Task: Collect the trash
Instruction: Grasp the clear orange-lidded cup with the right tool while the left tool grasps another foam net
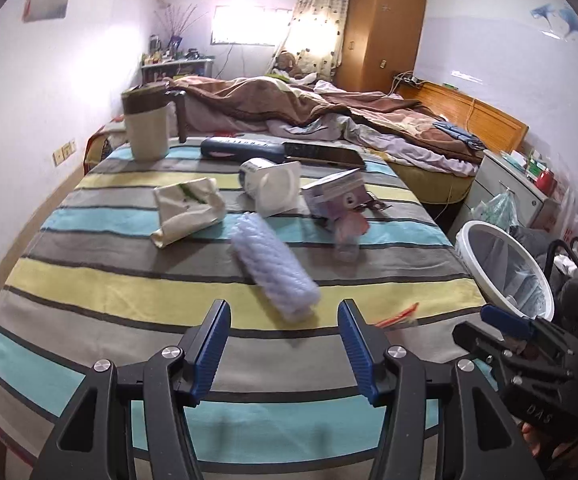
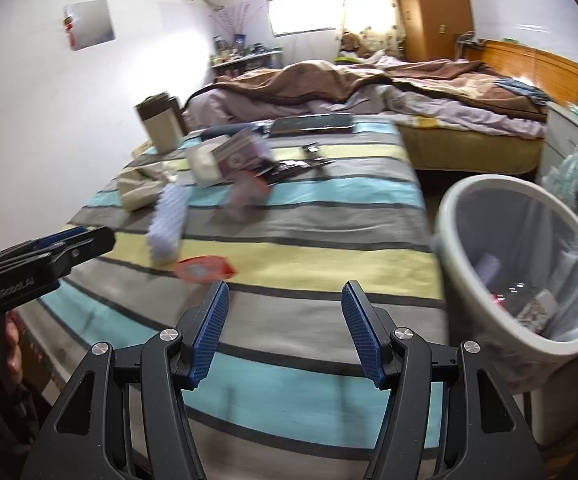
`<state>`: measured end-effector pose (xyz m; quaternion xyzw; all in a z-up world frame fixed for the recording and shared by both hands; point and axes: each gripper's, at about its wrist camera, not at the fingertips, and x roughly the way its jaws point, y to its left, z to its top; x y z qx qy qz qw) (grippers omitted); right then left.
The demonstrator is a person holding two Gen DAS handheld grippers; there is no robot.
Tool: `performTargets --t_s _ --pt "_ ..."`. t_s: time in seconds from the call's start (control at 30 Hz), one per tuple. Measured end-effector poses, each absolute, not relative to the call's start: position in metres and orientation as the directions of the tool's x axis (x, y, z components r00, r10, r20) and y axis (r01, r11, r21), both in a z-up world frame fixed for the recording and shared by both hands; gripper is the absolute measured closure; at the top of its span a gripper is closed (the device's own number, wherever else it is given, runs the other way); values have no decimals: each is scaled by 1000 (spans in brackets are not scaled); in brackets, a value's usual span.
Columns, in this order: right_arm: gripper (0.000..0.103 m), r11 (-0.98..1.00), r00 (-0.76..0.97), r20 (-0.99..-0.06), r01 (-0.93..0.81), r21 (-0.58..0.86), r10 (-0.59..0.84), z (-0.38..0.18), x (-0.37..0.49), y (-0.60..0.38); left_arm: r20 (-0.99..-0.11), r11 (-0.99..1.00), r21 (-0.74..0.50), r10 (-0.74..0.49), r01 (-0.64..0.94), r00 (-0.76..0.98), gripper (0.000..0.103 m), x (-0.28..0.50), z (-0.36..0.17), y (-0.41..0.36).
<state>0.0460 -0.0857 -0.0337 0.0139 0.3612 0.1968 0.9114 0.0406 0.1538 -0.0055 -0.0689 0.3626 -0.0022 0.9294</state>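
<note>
Trash lies on a striped cloth [image 1: 89, 280]: a roll of bubble wrap [image 1: 273, 268], a crumpled white bag [image 1: 189, 208], a white cup on its side [image 1: 271, 186], a purple carton [image 1: 337, 194] and an orange wrapper [image 2: 205, 269]. My left gripper [image 1: 285, 312] is open and empty, just short of the bubble wrap. My right gripper [image 2: 285, 292] is open and empty, near the orange wrapper, left of the white trash bin [image 2: 449, 216]. The bin holds a few pieces of trash.
A beige jug [image 1: 147, 128], a dark blue case [image 1: 241, 148] and a black flat box [image 1: 321, 154] stand at the cloth's far end. Beyond is a bed with brown blankets [image 1: 289, 104]. The bin [image 1: 465, 248] sits right of the cloth, beside bags and a cabinet.
</note>
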Motion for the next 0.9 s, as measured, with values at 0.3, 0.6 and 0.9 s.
performTargets --t_s 0.3,0.6,0.9 --pt "43 899 612 -687 -413 146 392 -44 51 -52 -674 987 -149 -62 -53 736 47 53 -10 172" --pt "43 900 580 -728 -420 117 365 -52 63 -38 -727 985 -168 -103 -30 679 47 87 -25 171" --pt "62 908 577 -737 -401 120 352 -53 72 -40 -743 979 -200 -126 -39 658 47 117 -32 171"
